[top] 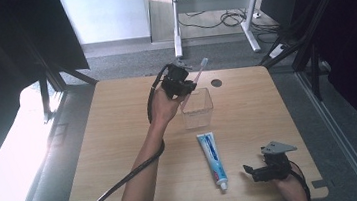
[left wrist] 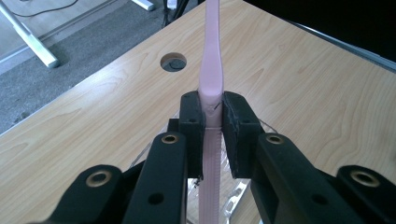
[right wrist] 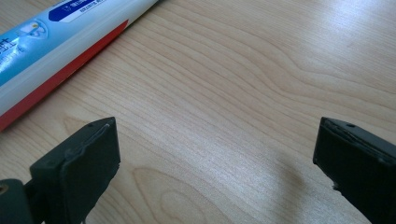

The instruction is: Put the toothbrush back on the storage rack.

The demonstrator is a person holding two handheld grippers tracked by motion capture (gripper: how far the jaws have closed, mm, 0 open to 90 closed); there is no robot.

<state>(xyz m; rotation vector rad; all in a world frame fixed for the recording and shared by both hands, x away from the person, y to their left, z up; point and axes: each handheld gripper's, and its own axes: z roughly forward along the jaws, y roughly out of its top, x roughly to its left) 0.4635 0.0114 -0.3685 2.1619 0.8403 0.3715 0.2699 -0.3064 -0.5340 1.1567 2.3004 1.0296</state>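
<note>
Holding a pink toothbrush [top: 199, 73] above the clear cup [top: 197, 108], the left gripper [top: 185, 85] sits at twelve o'clock in the high view. In the left gripper view its pads clamp the light, stiff, likely slippery handle [left wrist: 211, 93] mid-shaft. In the right gripper view the right gripper [right wrist: 217, 154] gapes wide and empty, with the toothpaste tube [right wrist: 60, 42] at ten o'clock.

A light wooden table [top: 120, 137] with a round hole [top: 216, 82] near its far edge carries a clear box [top: 197, 108] and, nearer, a toothpaste tube [top: 212, 158].
</note>
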